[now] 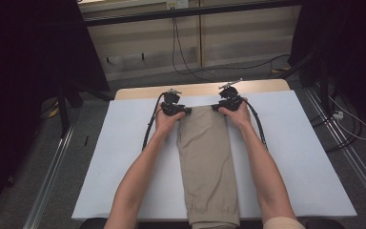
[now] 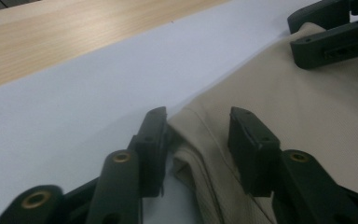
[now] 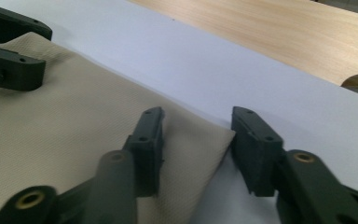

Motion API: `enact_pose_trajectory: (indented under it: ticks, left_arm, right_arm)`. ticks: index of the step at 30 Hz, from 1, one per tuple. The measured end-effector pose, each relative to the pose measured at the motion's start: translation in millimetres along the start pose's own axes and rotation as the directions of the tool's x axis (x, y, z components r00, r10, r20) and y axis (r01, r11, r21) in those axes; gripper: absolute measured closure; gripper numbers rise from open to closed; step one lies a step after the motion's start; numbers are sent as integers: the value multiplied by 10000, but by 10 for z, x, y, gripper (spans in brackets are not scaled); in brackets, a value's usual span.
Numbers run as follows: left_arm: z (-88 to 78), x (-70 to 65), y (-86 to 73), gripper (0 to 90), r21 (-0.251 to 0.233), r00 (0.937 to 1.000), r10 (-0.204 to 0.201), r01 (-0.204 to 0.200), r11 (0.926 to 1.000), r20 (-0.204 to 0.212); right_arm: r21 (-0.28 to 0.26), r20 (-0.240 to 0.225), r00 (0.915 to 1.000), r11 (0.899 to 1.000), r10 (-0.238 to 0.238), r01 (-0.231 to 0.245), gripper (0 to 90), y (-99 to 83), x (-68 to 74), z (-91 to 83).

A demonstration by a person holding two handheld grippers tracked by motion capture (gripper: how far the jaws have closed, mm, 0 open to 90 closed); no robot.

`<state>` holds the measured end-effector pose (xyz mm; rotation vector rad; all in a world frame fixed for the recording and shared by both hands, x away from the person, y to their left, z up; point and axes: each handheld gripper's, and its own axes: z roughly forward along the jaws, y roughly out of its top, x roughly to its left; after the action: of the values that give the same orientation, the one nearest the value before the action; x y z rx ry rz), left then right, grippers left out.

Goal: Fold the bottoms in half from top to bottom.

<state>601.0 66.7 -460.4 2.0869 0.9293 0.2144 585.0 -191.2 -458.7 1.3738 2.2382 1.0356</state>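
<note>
This looks like a lab or test room, not a home. A wooden bench point(image 1: 200, 89) stands in the middle with a white sheet point(image 1: 124, 157) spread over it. Dark curtains point(image 1: 28, 57) hang at 9 o'clock and 3 o'clock. Metal rails point(image 1: 52, 171) run along the grey floor point(image 1: 100, 114) on both sides of the bench. Black cables point(image 1: 181, 52) trail over the floor at 12 o'clock, in front of a plain pale wall panel point(image 1: 238, 38).
</note>
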Motion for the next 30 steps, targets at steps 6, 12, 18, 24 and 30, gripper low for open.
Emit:
enact_pose_trajectory:
  ticks: [6, 12, 18, 24, 30]
  left_arm:
    - [-40, -2, -59, 843, -112, 9973, -577, 582, 9982, 444]
    - [-109, -13, -35, 859, -421, 9960, -732, 754, 9963, 503]
    - [-257, -27, 65, 861, -1007, 9952, -771, 829, 9915, 598]
    - [-370, -61, 167, 862, -1507, 9956, -796, 863, 9848, 499]
    - [-518, -39, 313, 863, -1949, 9965, -771, 817, 9774, 313]
  right_arm:
    - [4, -613, 9974, 9993, 372, -372, 852, -11, 41, -5]
    - [-363, -829, 9941, 9967, 693, -725, 861, -15, 27, -84]
    - [-840, -1140, 9899, 9920, 843, -942, 862, 35, -12, -227]
    - [-1326, -1074, 9912, 9870, 771, -911, 863, 133, 2, -398]
    - [-2049, -905, 9931, 9744, 750, -922, 866, 282, 56, -571]
